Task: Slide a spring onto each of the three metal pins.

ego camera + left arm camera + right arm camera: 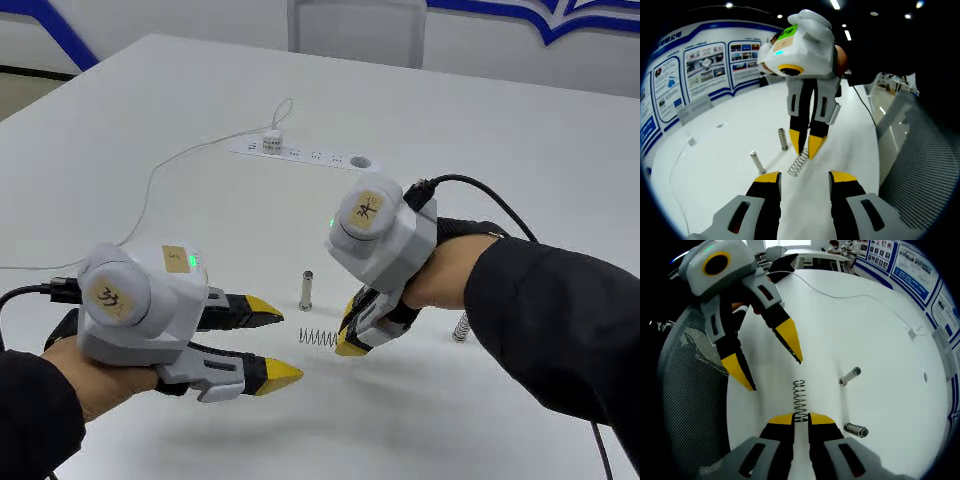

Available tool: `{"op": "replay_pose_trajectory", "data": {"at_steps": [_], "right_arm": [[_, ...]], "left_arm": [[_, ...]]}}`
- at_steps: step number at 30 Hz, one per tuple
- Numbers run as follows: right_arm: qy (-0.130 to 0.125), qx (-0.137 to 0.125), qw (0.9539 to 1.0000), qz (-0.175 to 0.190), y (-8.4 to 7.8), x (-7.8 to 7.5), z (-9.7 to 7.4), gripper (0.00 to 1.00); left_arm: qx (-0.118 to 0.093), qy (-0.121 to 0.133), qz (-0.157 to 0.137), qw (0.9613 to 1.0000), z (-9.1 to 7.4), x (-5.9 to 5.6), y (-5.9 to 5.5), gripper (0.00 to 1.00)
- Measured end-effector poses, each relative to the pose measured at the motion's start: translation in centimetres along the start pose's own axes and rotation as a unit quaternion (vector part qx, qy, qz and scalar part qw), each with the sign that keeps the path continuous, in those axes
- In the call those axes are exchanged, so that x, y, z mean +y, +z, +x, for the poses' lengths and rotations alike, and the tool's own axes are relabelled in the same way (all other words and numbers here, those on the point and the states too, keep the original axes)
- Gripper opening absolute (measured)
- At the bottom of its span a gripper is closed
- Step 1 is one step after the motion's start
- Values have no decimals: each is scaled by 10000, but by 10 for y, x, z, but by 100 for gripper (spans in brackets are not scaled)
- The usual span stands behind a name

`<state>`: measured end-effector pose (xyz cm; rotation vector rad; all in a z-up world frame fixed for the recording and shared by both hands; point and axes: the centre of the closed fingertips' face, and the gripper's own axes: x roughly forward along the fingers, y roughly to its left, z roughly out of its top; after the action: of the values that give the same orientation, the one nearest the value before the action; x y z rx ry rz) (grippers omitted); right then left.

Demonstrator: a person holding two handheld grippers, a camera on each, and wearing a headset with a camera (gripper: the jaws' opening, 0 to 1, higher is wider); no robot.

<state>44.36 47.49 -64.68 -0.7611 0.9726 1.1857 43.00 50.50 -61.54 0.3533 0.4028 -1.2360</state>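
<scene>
1. Pinching one end of the spring (799,399) on the table (470,150), your right tongs (800,416) leave its far end free for the pin (306,288).
2. Your left tongs (805,176) hover spread nearby, ready to steady.

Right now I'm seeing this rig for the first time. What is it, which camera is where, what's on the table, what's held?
No robot arm here: a person holds a two-jaw gripper in each hand. The head view comes from a headset camera looking down at the white table. The two round pictures come from cameras riding on the grippers, each looking along its own yellow-tipped jaws. The left gripper is open and holds nothing. The right gripper has its jaws shut on one end of a loose spring. Beside it stands a bare metal pin; a second pin already wears a spring. Farther back lies a power strip.
</scene>
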Motion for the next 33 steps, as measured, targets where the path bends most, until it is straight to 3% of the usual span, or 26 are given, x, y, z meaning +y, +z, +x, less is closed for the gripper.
{"op": "replay_pose_trajectory", "data": {"at_steps": [11,27,33], "right_arm": [[109,-14,9985,-538,12,22,-17,11],[222,50,9965,-805,13,32,-22,11],[257,51,9961,-844,11,35,-21,11]], "left_arm": [[24,-203,233,9995,7,-8,5,34],[87,-431,495,9978,11,-20,4,14],[111,-460,535,9974,11,-22,3,12]]}}
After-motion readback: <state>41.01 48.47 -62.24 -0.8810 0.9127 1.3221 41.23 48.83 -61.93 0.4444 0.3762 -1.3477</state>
